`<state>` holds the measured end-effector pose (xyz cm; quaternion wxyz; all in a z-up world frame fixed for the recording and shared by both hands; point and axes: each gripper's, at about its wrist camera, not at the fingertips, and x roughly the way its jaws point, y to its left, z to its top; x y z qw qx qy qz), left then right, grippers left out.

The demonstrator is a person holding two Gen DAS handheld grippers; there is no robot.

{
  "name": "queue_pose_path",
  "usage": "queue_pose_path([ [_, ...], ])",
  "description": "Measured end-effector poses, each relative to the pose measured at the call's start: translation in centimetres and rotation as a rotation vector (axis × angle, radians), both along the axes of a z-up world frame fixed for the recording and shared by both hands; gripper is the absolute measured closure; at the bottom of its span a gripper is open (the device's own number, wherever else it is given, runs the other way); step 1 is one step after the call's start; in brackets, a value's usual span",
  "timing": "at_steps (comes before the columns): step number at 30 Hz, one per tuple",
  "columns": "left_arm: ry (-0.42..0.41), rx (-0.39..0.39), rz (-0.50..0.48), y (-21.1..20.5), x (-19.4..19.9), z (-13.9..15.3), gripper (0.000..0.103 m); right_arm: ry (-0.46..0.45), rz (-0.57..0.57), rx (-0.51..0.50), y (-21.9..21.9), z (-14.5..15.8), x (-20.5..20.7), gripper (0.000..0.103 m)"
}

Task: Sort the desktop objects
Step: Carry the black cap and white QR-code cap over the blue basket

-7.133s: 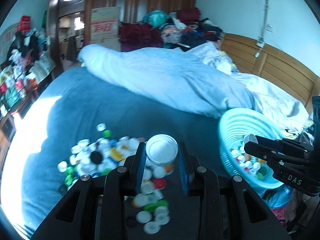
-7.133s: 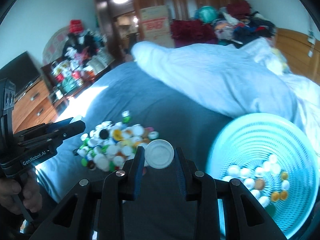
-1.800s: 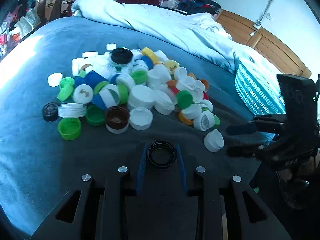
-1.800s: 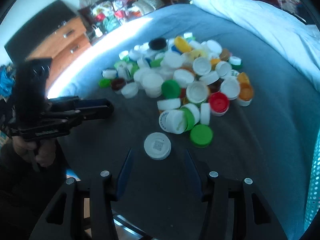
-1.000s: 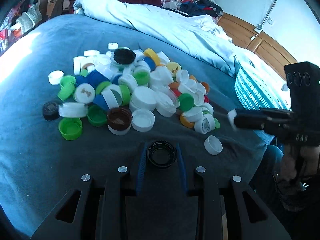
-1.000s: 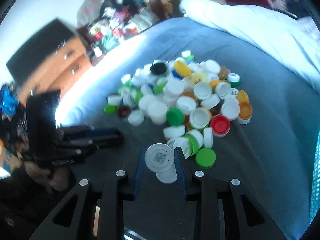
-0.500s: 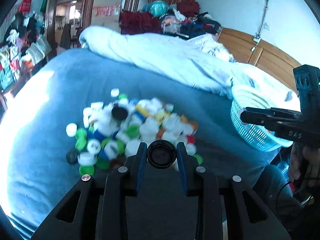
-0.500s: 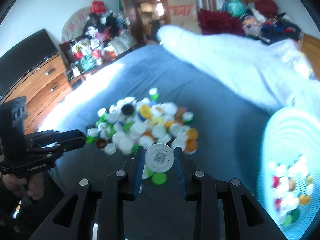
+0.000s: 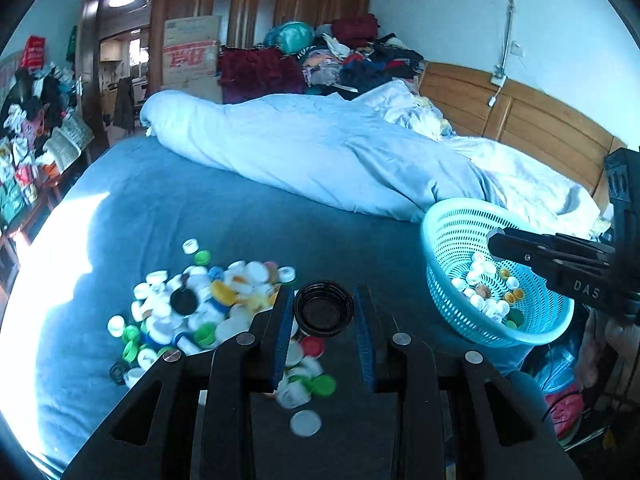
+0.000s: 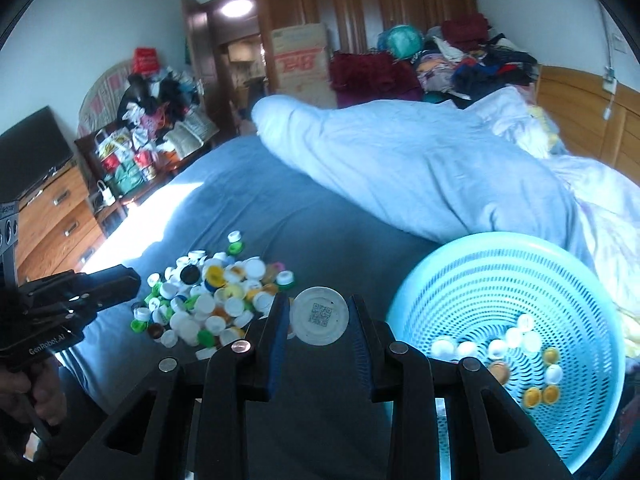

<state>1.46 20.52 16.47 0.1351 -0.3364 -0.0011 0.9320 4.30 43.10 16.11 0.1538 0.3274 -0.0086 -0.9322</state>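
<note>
My left gripper is shut on a black bottle cap, held above the blue bed sheet. My right gripper is shut on a white cap with a QR code, just left of the turquoise basket. The basket holds several white and orange caps; it also shows in the left wrist view at right. A pile of mixed caps lies on the sheet left of both grippers and shows in the right wrist view. The right gripper's body reaches over the basket.
A rolled light-blue duvet lies across the bed behind the pile. A wooden headboard is at right. Drawers and a TV stand at left. Clothes and a cardboard box are piled at the back.
Both grippers closed on caps at the pile, lifted away from the sheet and swung toward the basket. The right gripper now sits beside the basket.
</note>
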Motion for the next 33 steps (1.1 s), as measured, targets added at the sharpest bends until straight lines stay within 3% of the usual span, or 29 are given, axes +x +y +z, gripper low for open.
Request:
queue_pose_path([
  [16, 0.026, 0.011, -0.109, 11.9, -4.0, 3.8, 0.078, 0.009, -0.163, 0.006, 9.1, 2.3, 1.0, 0.07],
  [22, -0.031, -0.029, -0.153, 15.6, -5.1, 3.2, 0.078, -0.019, -0.207, 0.009, 11.6, 2.0, 0.8, 0.07],
  [33, -0.178, -0.175, -0.254, 23.4, -6.6, 0.5, 0.078, -0.097, -0.289, -0.01, 16.3, 0.1, 0.1, 0.07],
])
